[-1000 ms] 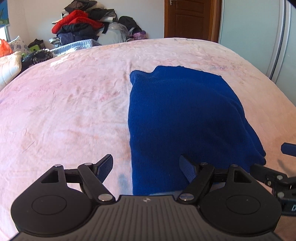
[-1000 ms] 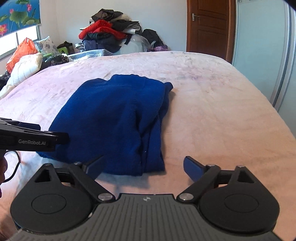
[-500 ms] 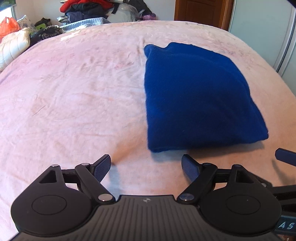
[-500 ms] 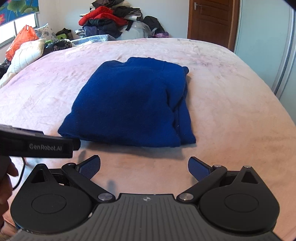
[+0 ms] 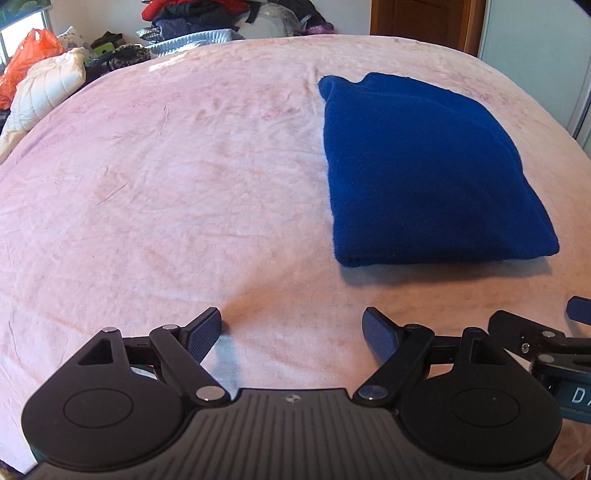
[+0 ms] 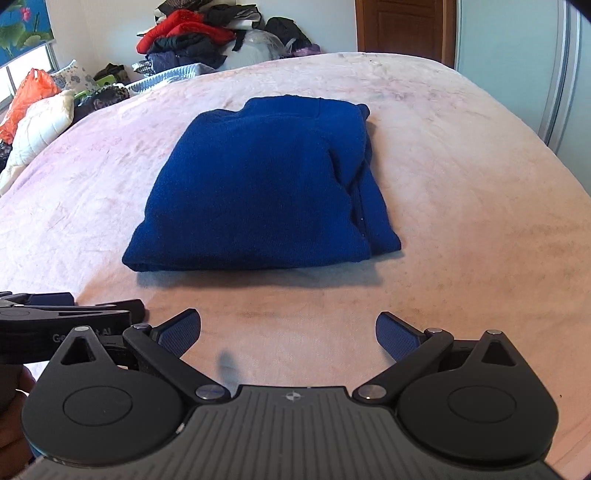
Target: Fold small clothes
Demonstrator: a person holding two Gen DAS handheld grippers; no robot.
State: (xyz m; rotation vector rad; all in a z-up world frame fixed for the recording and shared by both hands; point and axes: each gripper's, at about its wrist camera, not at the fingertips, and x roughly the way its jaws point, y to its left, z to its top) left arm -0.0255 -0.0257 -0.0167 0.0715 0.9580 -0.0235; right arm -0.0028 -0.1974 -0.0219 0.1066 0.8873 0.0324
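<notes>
- Folded blue garment point(image 6: 258, 192) lies flat on the pink bed point(image 6: 461, 221).
- Left claw point(image 5: 291, 332) is released, its jaws having just widened, nothing between them.
- Right claw point(image 6: 290, 334) is released, empty.

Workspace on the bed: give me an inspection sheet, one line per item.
Surface: pale pink fleece bedspread, lightly creased.
Job's things: dark blue fleece garment folded into a rectangle, lying flat.
Clutter: heap of red and dark clothes, orange plastic bag and white quilted pillow beyond the far edge.
Grippers: left claw open, empty; right claw open, empty; both short of the garment.
Cables: nothing seen.
Surroundings: brown wooden door, pale sliding wardrobe panel.
</notes>
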